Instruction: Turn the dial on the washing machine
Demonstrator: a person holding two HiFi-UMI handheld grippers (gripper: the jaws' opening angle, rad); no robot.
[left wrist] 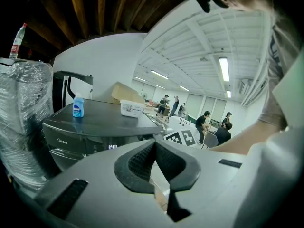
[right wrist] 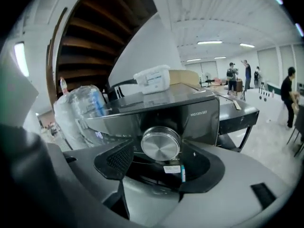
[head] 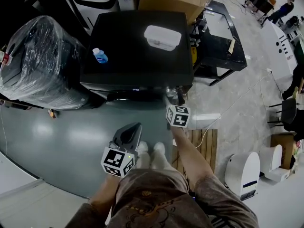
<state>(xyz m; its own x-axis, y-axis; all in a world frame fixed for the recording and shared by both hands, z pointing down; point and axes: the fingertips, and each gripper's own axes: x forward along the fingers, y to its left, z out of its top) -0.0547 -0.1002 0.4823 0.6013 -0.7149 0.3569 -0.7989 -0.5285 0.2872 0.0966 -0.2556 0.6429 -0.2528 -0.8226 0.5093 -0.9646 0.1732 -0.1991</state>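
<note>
1. Right gripper view: the right gripper faces the front panel of the washing machine. Its fingers stand wide, one on either side of the dial, and do not press on it.
2. Same view, the dial: round, brushed silver, with a flat face and a shiny rim. It sits toward the panel's right end.
3. Step in hand, as I judge it, is getting a grip on the dial. Centre the fingers on the rim and close squarely on opposite sides. Then roll the wrist about the dial's own axis without pulling. The smooth rim looks likely to slip under a light pinch.
4. Head view: the right gripper is up at the machine's front right corner and covers the dial. The left gripper hangs low by the person's legs, well apart from the machine. A blue bottle and a white box sit on the machine's top.
5. Left gripper view: its fingers are together with nothing between them. The machine stands off ahead.
</note>
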